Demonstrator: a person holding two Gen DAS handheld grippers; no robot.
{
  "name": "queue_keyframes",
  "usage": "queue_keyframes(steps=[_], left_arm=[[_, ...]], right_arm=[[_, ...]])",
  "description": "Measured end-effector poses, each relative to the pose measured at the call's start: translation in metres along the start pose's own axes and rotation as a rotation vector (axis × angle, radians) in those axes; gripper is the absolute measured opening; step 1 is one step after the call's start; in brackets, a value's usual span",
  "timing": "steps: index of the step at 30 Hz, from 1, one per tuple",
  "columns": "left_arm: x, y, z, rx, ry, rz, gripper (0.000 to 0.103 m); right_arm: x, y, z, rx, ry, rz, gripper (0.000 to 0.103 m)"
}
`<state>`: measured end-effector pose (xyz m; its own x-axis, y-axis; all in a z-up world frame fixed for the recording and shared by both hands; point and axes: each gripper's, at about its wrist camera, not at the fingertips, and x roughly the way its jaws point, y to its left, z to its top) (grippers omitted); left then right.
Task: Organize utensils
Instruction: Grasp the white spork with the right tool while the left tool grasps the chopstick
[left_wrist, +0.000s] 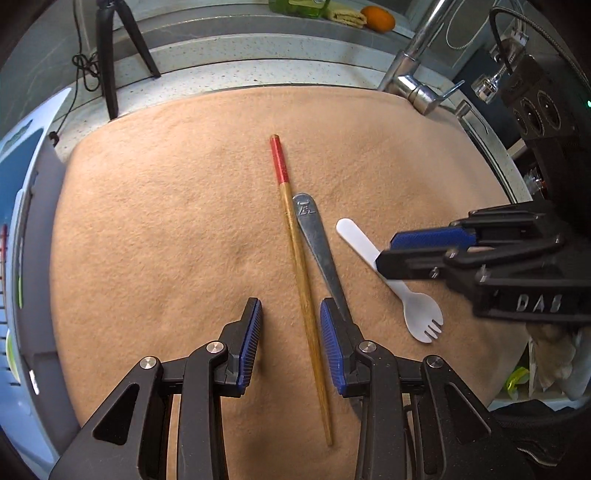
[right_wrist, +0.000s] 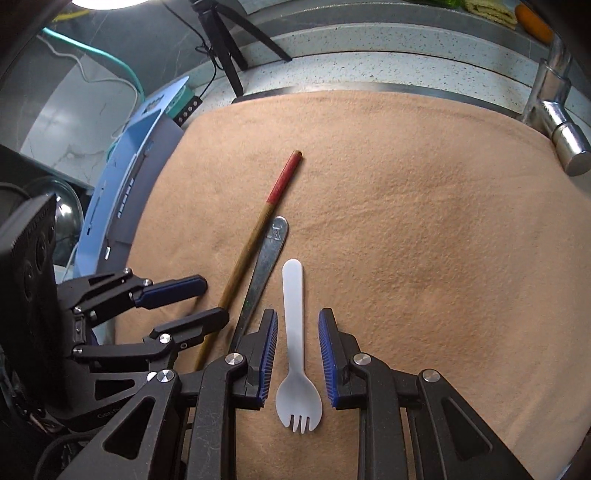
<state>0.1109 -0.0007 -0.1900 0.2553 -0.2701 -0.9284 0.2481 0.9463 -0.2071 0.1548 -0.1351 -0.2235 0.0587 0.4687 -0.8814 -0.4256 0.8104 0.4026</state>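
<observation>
left wrist view: left gripper (left_wrist: 291, 339) hangs over the tan cloth (left_wrist: 166, 221), jaws apart w/ the red-tipped chopstick (left_wrist: 301, 288) lying between the pads, not pinched. metal utensil handle (left_wrist: 317, 251) runs just beside it, under the right-hand pad.

right wrist view: right gripper (right_wrist: 297, 354) straddles the white spork (right_wrist: 293, 343), pads parted either side, not touching it. spork flat on cloth, tines toward camera.

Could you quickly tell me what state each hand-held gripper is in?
Left hand-held gripper: open, straddling the chopstick.
Right hand-held gripper: open, straddling the white spork.
</observation>
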Motion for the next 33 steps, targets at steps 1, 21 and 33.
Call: queue_keyframes(steps=[1,21,33], left_arm=[[0.002,-0.002,0.002,0.004,0.001,0.003,0.031],[-0.001,0.023,-0.001,-0.099,-0.061,-0.017,0.005],[-0.027,0.043,-0.009,-0.190,-0.143,-0.081,0.005]], right_arm=[[0.002,0.000,0.000,-0.001,0.005,0.001,0.021],[0.006,0.010,-0.012,-0.021,-0.055,-0.103,0.010],[-0.022,-0.006,-0.005,0.135,-0.154,-0.005,0.010]])
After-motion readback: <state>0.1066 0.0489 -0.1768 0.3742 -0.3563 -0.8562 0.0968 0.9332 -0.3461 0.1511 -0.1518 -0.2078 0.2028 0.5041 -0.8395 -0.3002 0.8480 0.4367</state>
